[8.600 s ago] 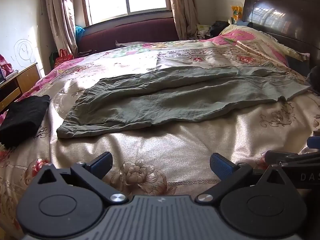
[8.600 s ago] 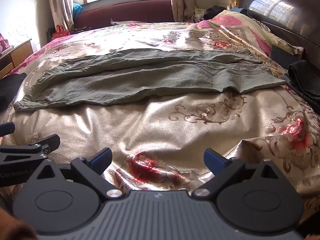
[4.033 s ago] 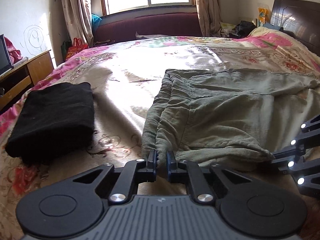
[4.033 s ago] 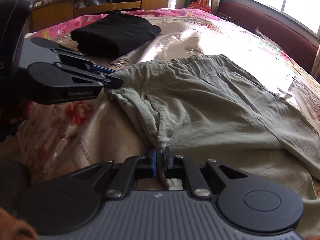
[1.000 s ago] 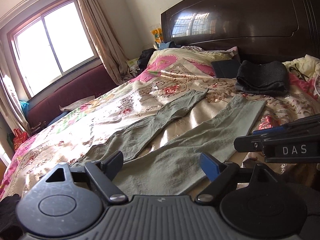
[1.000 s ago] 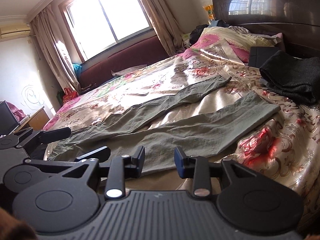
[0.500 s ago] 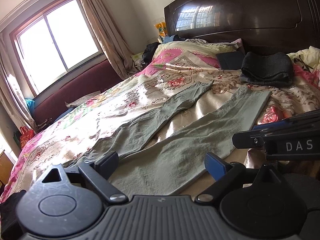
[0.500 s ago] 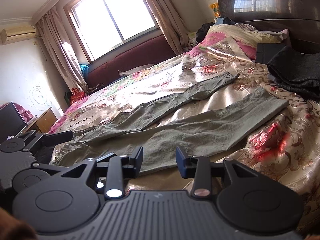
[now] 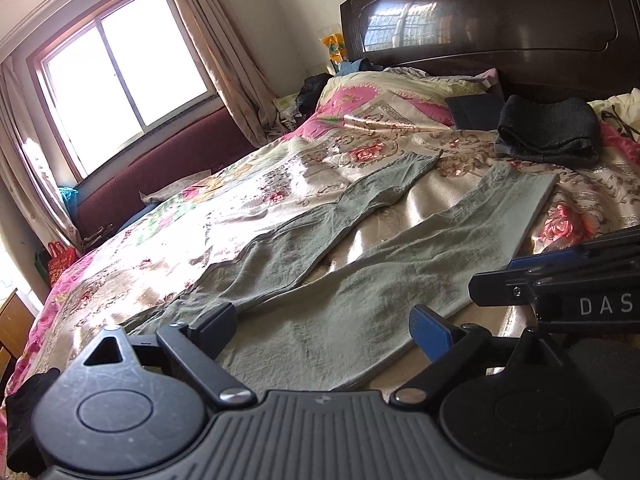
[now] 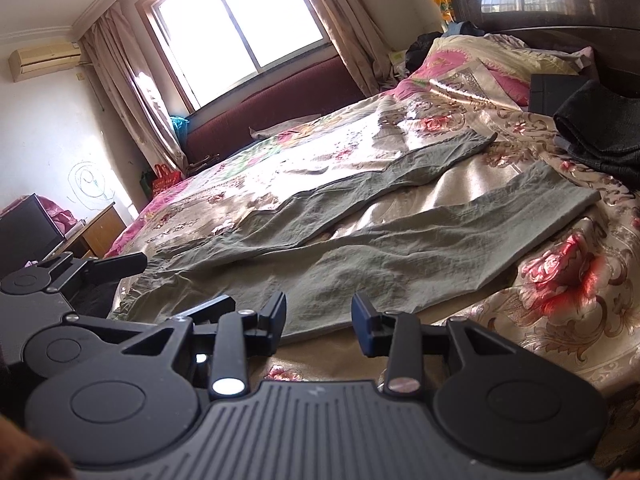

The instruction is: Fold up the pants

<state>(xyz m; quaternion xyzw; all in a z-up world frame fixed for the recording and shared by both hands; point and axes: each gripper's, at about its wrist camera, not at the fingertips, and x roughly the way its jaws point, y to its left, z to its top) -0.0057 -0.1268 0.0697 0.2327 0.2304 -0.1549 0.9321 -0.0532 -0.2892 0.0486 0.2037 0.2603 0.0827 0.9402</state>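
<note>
Grey-green pants [image 9: 360, 280] lie flat on the bed with the two legs spread apart toward the headboard; they also show in the right wrist view [image 10: 400, 248]. My left gripper [image 9: 324, 322] is open and empty, hovering over the near leg close to the bed's front edge. My right gripper [image 10: 319, 314] is open and empty, just above the near edge of the same leg. The right gripper's body shows at the right of the left wrist view [image 9: 560, 292]. The left gripper shows at the left of the right wrist view [image 10: 80, 272].
A folded dark garment [image 9: 548, 132] lies near the dark wooden headboard [image 9: 500, 24], also in the right wrist view [image 10: 596, 136]. A pink pillow [image 9: 384, 96] sits beside it. A black garment [image 9: 24, 420] lies at the bed's left edge. A window [image 10: 240, 28] is behind.
Both grippers have drifted slightly closer to the pants' near leg and tilted a little. Both stay open and empty. The pants have not moved.
</note>
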